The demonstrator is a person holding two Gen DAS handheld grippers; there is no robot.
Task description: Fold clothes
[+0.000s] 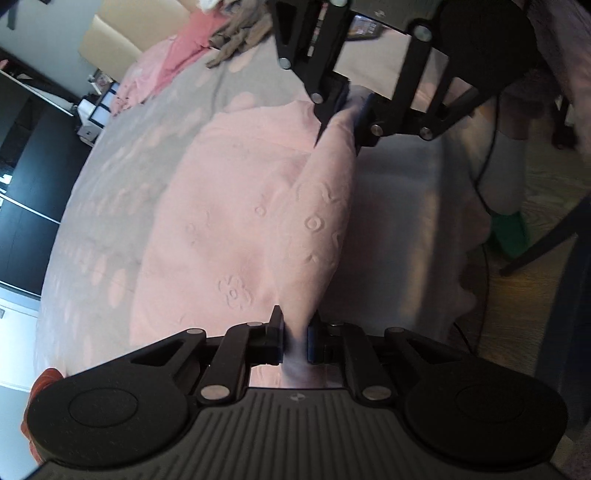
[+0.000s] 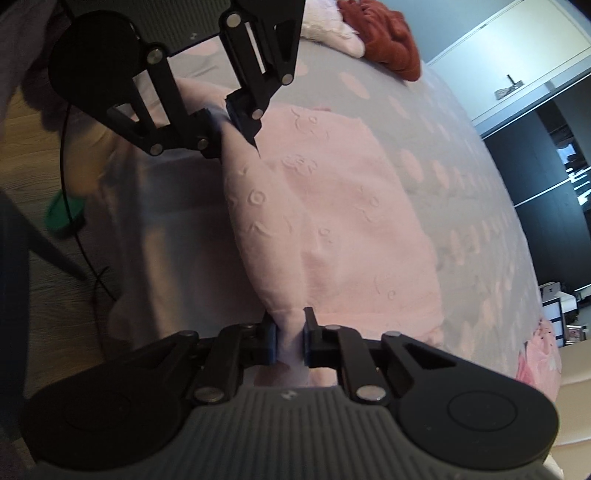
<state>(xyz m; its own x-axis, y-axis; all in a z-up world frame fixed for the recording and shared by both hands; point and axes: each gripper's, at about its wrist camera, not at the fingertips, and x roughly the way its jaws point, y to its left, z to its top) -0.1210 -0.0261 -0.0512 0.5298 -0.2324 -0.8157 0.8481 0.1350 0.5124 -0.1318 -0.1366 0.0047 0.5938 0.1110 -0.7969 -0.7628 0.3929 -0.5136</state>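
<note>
Tools [image 1: 295, 341] amid bedspread [image 1: 155, 147], red garment [image 2: 388, 33]

Dim, soft indoor light with a pinkish cast and no glare — both fisheye views bend hard at the edges, the pink garment [image 1: 236, 206] beyond the left gripper [image 1: 295, 341] is smeared, and faint shadows lie under its fold.
</note>
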